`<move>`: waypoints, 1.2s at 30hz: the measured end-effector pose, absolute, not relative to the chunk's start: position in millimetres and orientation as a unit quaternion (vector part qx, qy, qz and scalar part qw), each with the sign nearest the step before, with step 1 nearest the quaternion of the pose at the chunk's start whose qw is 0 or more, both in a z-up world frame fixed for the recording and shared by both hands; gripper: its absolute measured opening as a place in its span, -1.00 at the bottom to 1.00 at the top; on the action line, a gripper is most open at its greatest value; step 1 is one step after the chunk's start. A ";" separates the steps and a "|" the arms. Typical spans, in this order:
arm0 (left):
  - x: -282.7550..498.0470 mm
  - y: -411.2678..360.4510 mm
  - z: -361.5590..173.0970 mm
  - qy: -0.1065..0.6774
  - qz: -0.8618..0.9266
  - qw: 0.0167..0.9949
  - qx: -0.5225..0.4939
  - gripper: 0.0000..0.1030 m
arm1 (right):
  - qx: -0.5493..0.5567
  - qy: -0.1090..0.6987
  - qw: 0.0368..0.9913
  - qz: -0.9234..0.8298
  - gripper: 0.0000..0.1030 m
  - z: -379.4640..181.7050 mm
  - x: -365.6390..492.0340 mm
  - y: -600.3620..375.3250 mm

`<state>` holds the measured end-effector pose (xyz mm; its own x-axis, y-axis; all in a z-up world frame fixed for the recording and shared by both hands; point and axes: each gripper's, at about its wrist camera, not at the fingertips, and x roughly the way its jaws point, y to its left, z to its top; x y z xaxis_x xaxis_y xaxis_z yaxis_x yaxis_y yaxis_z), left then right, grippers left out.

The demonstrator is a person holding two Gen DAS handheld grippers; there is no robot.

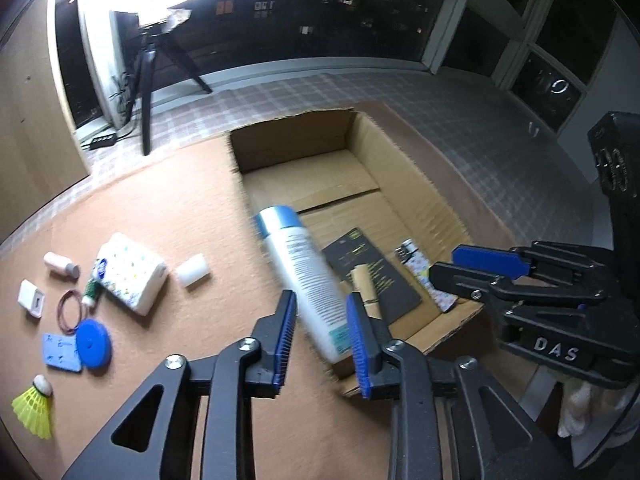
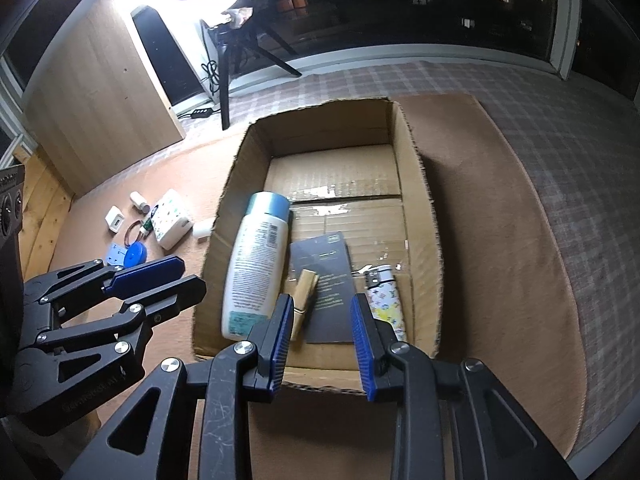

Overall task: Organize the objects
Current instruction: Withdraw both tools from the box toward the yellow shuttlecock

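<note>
The white bottle (image 2: 256,264) with the blue cap is already inside the cardboard box (image 2: 420,184), along its left wall, next to the clothespin (image 2: 304,300), the dark card (image 2: 324,280) and the lighter (image 2: 386,296). It looks blurred, so I cannot tell if it rests flat. Your left gripper (image 1: 320,300) is released and its pads do not press on the bottle. Your right gripper (image 2: 322,300) also stands apart over the box and holds nothing. If you must move the bottle, I judge it smooth, stiff plastic and rather slippery (probably heavier than the small things), so take it across the middle of the body, not at the cap
</note>
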<state>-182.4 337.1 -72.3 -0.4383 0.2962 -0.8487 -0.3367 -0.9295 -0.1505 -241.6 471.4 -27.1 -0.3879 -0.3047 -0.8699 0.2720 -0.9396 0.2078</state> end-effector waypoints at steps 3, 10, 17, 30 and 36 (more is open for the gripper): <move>-179.2 318.8 -73.1 0.013 0.849 0.175 -0.499 -0.32 | 0.521 -0.010 0.179 -0.834 -0.42 -24.5 -238.5 460.1; -176.1 258.6 -77.5 -0.013 0.851 0.131 -0.508 -0.22 | 0.524 0.000 0.205 -0.827 -0.36 -24.7 -236.1 423.6; -168.0 196.4 -82.3 -0.033 0.853 0.089 -0.513 -0.22 | 0.527 0.015 0.233 -0.817 -0.36 -26.3 -232.5 382.8; -124.2 79.9 -90.2 -0.075 0.854 0.008 -0.514 -0.03 | 0.533 0.027 0.283 -0.797 -0.35 -29.3 -221.8 308.1; -97.3 30.1 -100.6 -0.095 0.851 -0.026 -0.515 -0.02 | 0.542 0.026 0.306 -0.783 -0.34 -34.6 -216.0 276.4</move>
<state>-97.3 30.1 -100.6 -0.4674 0.0545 -0.8824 0.1422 -0.9805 -0.1359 -216.0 276.4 -34.6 -0.2264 -0.4499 -0.8639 0.5068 -0.8118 0.2899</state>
